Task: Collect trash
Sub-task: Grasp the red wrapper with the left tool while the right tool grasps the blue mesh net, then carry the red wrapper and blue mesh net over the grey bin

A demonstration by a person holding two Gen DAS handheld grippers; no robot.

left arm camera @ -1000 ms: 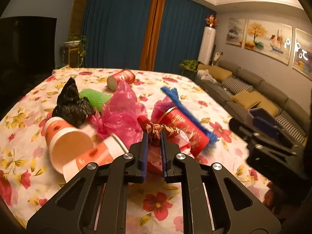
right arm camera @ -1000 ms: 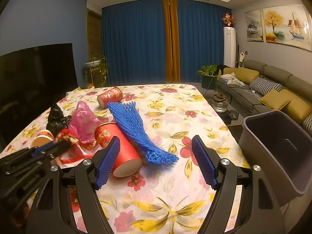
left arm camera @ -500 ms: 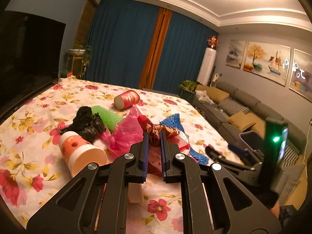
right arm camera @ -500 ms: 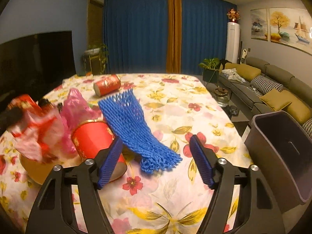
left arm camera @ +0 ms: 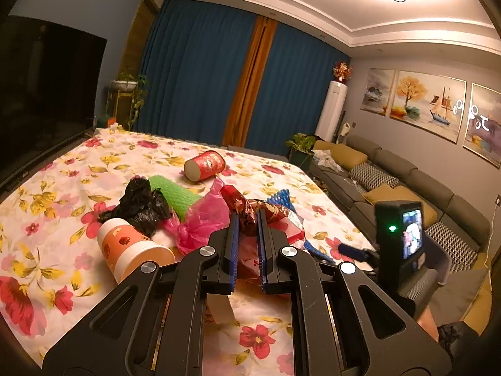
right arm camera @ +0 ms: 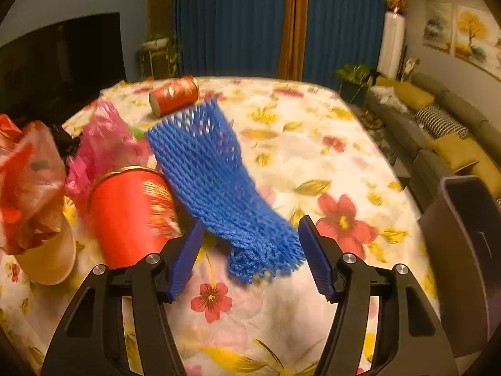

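1. Left wrist view: the left gripper has its fingers clamped on a crumpled red-and-gold wrapper, which is lifted clear of the floral counter.
2. Just behind it sit a pink plastic bag, a black bag and a green foam net, bunched together.
3. An orange-and-white paper cup lies on its side at the near left; a red cup lies on its side farther back, apart from the heap.
4. Right wrist view: the right gripper has its fingers closing, and the frayed near end of the blue foam net sits between them. The pads are not pressing on it.
5. Hard by the left finger lies a red cup with a gold rim, tipped on its side, touching the net's edge.
6. At the far left of this view the held wrapper hangs as a red and clear bundle over a pale cup mouth.
7. A dark bin stands off the counter's right edge, mouth open toward the camera.
8. Grey sofa with yellow cushions lines the right wall.
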